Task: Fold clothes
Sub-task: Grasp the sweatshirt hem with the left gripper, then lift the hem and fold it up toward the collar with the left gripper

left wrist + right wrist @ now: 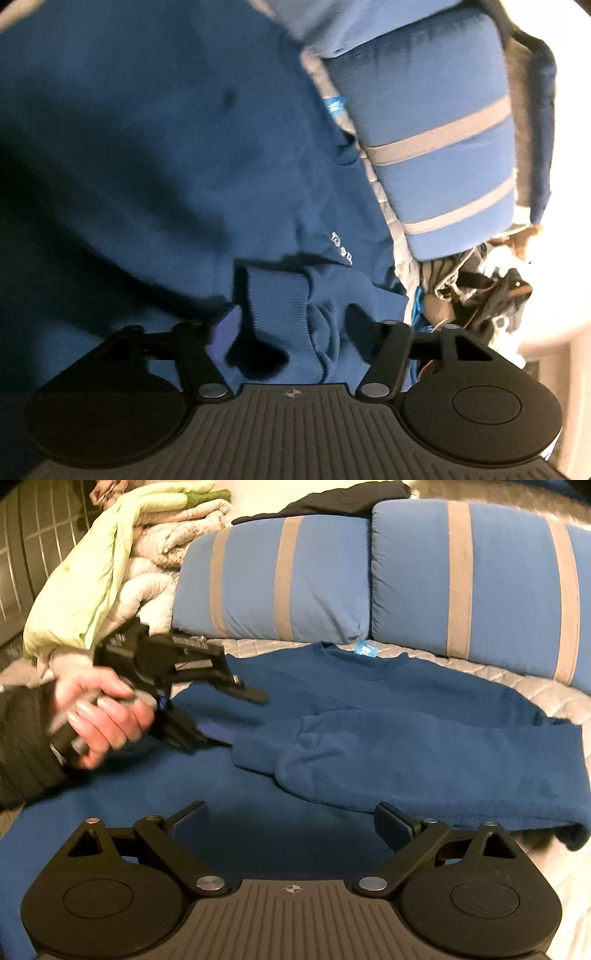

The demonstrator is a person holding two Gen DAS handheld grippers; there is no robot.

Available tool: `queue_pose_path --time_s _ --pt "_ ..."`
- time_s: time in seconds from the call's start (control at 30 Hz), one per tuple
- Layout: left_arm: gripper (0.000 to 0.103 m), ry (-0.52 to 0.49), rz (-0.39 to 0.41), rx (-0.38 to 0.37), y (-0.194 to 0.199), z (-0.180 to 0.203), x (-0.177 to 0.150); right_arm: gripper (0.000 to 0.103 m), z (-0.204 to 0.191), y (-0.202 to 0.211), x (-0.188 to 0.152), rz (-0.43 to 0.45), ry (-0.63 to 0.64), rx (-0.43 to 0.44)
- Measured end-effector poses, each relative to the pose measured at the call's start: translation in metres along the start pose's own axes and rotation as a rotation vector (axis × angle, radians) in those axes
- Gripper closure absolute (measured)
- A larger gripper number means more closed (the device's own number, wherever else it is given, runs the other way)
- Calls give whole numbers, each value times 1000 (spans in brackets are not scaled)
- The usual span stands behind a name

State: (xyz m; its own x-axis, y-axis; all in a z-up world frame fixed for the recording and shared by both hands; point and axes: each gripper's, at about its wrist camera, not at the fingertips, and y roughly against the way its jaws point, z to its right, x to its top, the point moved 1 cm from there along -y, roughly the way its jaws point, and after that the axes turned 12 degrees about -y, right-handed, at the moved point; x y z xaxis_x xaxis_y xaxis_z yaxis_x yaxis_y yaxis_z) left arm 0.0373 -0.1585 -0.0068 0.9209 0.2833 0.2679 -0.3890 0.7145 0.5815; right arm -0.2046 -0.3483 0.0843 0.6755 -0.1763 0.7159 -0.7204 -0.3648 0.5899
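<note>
One blue sweatshirt (369, 716) is lying spread on the quilted bed (480, 664), its neck and light-blue label (365, 650) pointing toward two striped blue pillows (472, 572); one sleeve (388, 738) is lying folded across the chest, its cuff end reaching toward the garment's middle, while the lower body is stretching flat toward the right wrist camera; in the left wrist view the ribbed cuff (280, 317) is sitting between the fingers of the left gripper (291, 325), close above the small embroidered lettering (341, 251).

The left gripper's jaws are standing partly apart around that cuff, and I am judging that they are not pinching it, since cloth is showing loose between the pads; whether they are closing on it or letting it go, a blurred frame is not settling. The right gripper (291, 823) is hovering wide open over the hem area, holding nothing. A hand (103, 716) in a dark sleeve is gripping the left tool's handle.

As for progress, I am reading this as partly folded: one sleeve is lying inward; the other side is hidden behind the hand, and the body is not yet lying doubled over.

Beyond the sweatshirt, a heap of pale green and white bedding (122, 554) is piling up beside the pillows, and a dark garment (332, 498) is lying behind them.
</note>
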Motion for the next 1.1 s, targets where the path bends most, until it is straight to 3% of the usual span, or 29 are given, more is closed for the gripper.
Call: queue_pose_path --time_s 0.17,0.27,0.33,0.43,0.7,1.1 --pt "55 1 7 16 -7 -5 -5 7 4 -1 -1 -5 -26 24" --pt "69 20 7 29 -4 -8 -4 7 3 -2 -1 -11 -26 27" --pt "86 48 0 38 -4 -12 -4 7 3 -3 -2 -13 -25 23" --pt "93 73 15 -4 3 -13 -6 7 1 -3 -2 -10 -22 9" --pt "95 4 74 -118 33 18 -6 7 -4 -6 -5 -13 4 -32" --pt "96 -65 136 -231 63 56 -1 3 -14 -9 -8 4 75 -117"
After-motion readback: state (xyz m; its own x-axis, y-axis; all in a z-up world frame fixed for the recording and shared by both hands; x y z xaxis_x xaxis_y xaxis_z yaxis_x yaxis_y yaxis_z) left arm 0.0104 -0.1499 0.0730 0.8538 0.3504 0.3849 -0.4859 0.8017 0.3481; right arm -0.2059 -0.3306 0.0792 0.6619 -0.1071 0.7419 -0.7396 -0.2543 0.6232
